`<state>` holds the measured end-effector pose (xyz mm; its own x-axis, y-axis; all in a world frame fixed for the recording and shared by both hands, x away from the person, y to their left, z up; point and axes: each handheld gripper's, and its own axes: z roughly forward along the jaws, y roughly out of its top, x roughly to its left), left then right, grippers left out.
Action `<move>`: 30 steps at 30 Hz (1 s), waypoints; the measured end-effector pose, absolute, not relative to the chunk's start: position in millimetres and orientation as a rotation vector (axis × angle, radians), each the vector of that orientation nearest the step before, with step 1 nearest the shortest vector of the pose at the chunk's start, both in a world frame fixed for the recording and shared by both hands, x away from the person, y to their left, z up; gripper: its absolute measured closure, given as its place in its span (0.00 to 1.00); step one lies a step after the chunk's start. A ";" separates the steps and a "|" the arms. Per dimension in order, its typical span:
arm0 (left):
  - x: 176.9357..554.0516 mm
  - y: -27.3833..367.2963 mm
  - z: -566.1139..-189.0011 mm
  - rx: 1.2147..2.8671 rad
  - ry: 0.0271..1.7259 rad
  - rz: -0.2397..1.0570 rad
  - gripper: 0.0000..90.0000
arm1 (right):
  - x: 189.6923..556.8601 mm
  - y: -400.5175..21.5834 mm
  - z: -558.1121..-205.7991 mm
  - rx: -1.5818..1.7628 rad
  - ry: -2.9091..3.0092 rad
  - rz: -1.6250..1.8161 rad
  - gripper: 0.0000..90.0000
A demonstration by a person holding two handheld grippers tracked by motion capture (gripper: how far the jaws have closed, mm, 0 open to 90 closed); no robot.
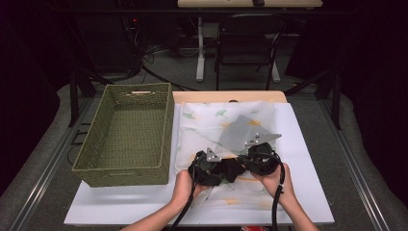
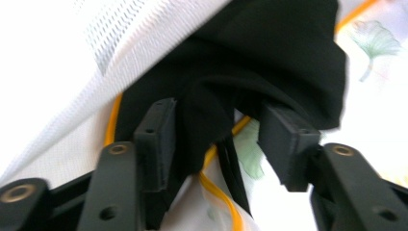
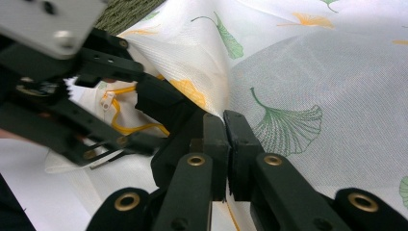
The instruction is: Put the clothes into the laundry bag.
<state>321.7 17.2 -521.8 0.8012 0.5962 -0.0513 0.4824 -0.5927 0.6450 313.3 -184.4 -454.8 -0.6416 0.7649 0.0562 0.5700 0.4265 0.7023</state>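
the black cloth (image 2: 269, 53) runs past the top edge, its bulk perhaps under white mesh.

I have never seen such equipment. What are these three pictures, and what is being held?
A person holds two hand-held grippers. The high view looks down on the white table; each other picture comes from a camera riding on one gripper. On the table stand an empty green woven basket and a white mesh laundry bag with a ginkgo-leaf print. The right gripper is shut, pinching the bag's mesh. The left gripper has open jaws, with a black cloth hanging between them, partly inside the bag.
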 end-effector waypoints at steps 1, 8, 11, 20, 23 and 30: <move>319.4 18.4 -521.0 2.316 0.797 0.221 0.45 | 313.5 -184.7 -454.9 1.159 2.410 1.029 0.98; 306.3 22.9 -516.0 2.308 0.788 0.208 0.24 | 314.2 -184.7 -455.3 1.157 2.411 1.028 0.98; 301.7 15.1 -518.5 2.315 0.782 0.215 0.18 | 314.0 -184.4 -455.3 1.161 2.411 1.028 0.98; 303.1 -12.7 -536.7 2.325 0.815 0.223 0.15 | 314.3 -185.2 -455.9 1.162 2.409 1.028 0.98; 307.2 -17.9 -542.4 2.300 0.826 0.279 0.22 | 314.4 -185.2 -456.2 1.165 2.411 1.028 0.98; 314.5 -18.1 -549.0 2.272 0.862 0.321 0.70 | 314.7 -184.4 -456.9 1.158 2.409 1.032 0.98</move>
<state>314.5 -18.1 -549.0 0.7509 0.6604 -0.0088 0.4936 -0.5523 0.6718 314.7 -184.4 -456.9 -0.6417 0.7649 0.0561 0.5683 0.4250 0.7046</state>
